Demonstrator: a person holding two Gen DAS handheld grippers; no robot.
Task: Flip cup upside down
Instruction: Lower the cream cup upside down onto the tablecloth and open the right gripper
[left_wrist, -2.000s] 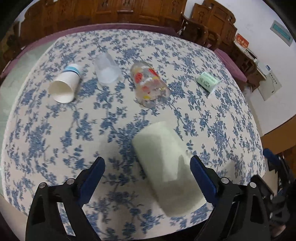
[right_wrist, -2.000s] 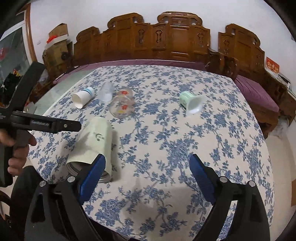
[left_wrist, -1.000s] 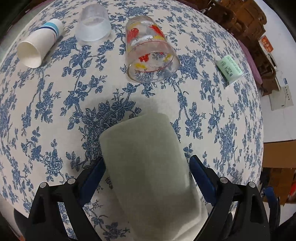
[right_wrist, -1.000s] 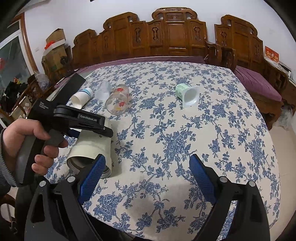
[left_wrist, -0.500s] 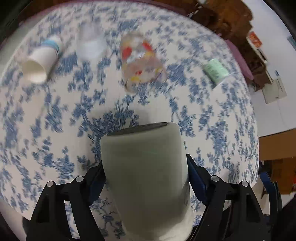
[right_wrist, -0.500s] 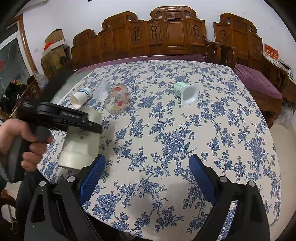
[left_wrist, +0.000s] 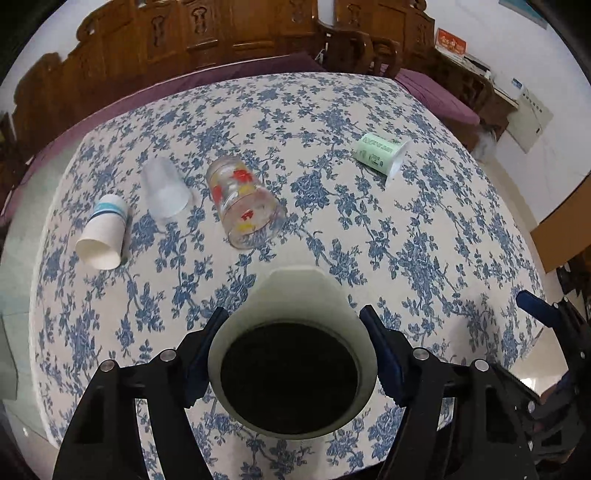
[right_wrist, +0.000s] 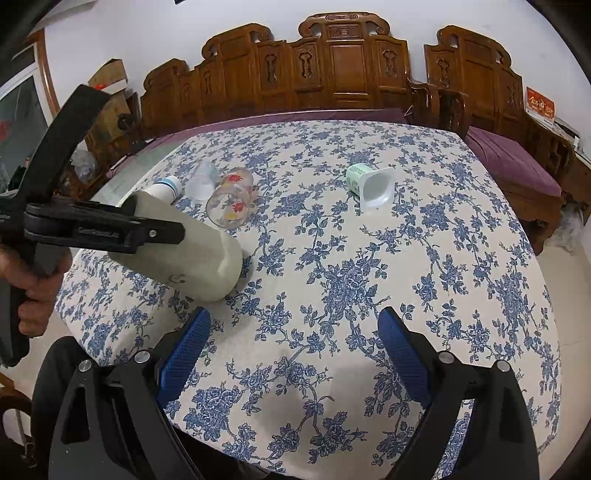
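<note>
My left gripper (left_wrist: 293, 354) is shut on a tall pale grey-green cup (left_wrist: 295, 306). The cup's dark open mouth faces the left wrist camera. In the right wrist view the same cup (right_wrist: 199, 254) is tilted, its closed base end touching the tablecloth (right_wrist: 369, 295) and its mouth raised toward the left, with the left gripper (right_wrist: 140, 230) clamped across it. My right gripper (right_wrist: 291, 354) is open and empty, above the table's near edge, to the right of the cup.
Lying on their sides on the table: a white paper cup with a blue band (left_wrist: 103, 232), a clear plastic cup (left_wrist: 164, 190), a glass with red and yellow prints (left_wrist: 243, 201), a green yogurt cup (left_wrist: 382, 155). Carved wooden benches (right_wrist: 332, 74) stand behind.
My left gripper closed on the lying cup, lifted it and swung it round, so its mouth now faces the camera and its base rests on the cloth. The right gripper barely moved.
</note>
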